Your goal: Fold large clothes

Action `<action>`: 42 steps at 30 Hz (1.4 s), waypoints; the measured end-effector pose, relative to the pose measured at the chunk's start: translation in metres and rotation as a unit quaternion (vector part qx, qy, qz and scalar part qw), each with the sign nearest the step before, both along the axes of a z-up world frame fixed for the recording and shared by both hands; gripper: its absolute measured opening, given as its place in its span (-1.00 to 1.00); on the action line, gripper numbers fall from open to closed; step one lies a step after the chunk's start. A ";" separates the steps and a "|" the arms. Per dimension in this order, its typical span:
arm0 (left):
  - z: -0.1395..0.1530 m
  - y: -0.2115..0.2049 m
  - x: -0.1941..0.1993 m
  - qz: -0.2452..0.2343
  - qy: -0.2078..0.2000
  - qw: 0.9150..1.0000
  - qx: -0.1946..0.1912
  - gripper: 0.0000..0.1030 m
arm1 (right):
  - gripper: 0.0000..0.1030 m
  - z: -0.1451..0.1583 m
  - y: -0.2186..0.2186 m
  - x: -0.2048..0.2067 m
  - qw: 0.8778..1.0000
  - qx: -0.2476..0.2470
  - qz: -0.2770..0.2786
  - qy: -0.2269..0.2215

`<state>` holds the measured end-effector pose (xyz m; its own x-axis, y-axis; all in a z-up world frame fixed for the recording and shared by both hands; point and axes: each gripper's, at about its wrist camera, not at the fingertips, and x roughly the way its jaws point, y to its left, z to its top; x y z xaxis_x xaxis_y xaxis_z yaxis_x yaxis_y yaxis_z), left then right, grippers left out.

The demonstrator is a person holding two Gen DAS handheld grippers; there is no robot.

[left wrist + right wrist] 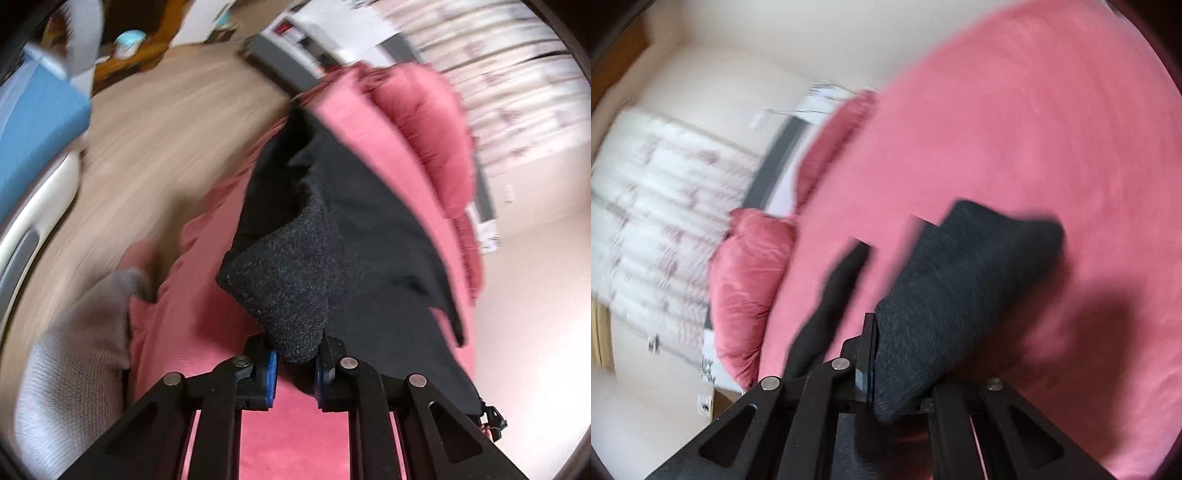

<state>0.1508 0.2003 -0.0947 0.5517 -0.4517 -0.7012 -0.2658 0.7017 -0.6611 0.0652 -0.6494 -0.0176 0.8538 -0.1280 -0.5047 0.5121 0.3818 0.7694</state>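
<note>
Left wrist view: the left gripper (295, 363) is clamped on a thick fuzzy fold of a black garment (332, 229), the blue pads pinching it from both sides. From there the garment spreads away across a pink bedspread (207, 295), its smoother lining stretching toward a pink pillow (424, 140) at the far end. The garment's right edge runs close to the bed's right side, where a zipper pull (493, 424) hangs. To the left the bedspread ends at a wavy edge, with open wood floor (155, 147) beyond it. A grey knit sleeve (74, 354) rests at that near-left edge.

Right wrist view: the right gripper (886, 384) is closed on another thick fold of the black garment (960, 288). The bedspread (1034, 129) lies broad and bare ahead and to the right; the pillow (750, 280) sits at the left edge.
</note>
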 end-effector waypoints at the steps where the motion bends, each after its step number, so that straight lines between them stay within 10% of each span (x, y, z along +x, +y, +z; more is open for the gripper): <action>1: 0.011 0.002 -0.004 -0.003 -0.011 1.000 -0.006 -0.73 | -0.90 0.019 0.003 -0.010 1.000 -0.014 0.002 -0.006; 8: 0.022 0.002 -0.045 -0.060 -0.017 0.998 -0.022 -0.71 | -0.90 0.085 0.000 -0.095 0.997 -0.074 -0.024 -0.026; 14: -0.082 -0.007 -0.079 -0.072 0.144 0.987 0.000 -0.63 | -0.55 -0.024 -0.009 -0.123 0.989 0.018 0.015 0.144; 16: -0.085 0.003 -0.090 -0.060 0.138 0.988 -0.044 -0.56 | -0.36 -0.054 -0.005 -0.141 0.990 0.087 -0.004 0.111; 20: -0.070 0.018 -0.095 -0.042 0.108 0.993 -0.007 -0.18 | -0.14 -0.080 -0.006 -0.163 0.982 0.164 -0.071 0.060; 24: -0.072 0.008 -0.085 -0.046 0.098 0.994 0.009 0.03 | -0.07 -0.085 -0.008 -0.145 0.979 0.148 -0.094 0.108; 26: -0.078 -0.005 -0.077 -0.055 0.101 0.993 0.031 0.00 | -0.67 -0.087 -0.006 -0.133 0.977 0.149 -0.093 0.117; 28: -0.079 -0.022 -0.067 -0.071 0.098 0.990 0.077 -0.36 | -0.75 -0.071 -0.010 -0.113 0.981 0.135 -0.086 0.113; 31: -0.073 -0.039 -0.060 -0.095 0.090 0.982 0.134 -0.55 | -0.79 -0.005 -0.005 -0.073 0.997 0.051 -0.005 0.057; 36: -0.066 -0.026 -0.064 -0.089 0.088 0.988 0.094 -0.61 | -0.80 0.112 0.039 -0.068 0.986 -0.110 0.096 -0.083; 42: -0.072 -0.006 -0.076 -0.078 0.088 0.992 0.048 -0.60 | -0.37 0.020 -0.008 -0.096 0.997 -0.029 -0.002 0.073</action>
<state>0.0750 0.1943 -0.1663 0.3454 -0.4483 -0.8245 -0.2537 0.8012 -0.5419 -0.0304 -0.6578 0.0019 0.7716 -0.1648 -0.6143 0.6183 0.4214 0.6635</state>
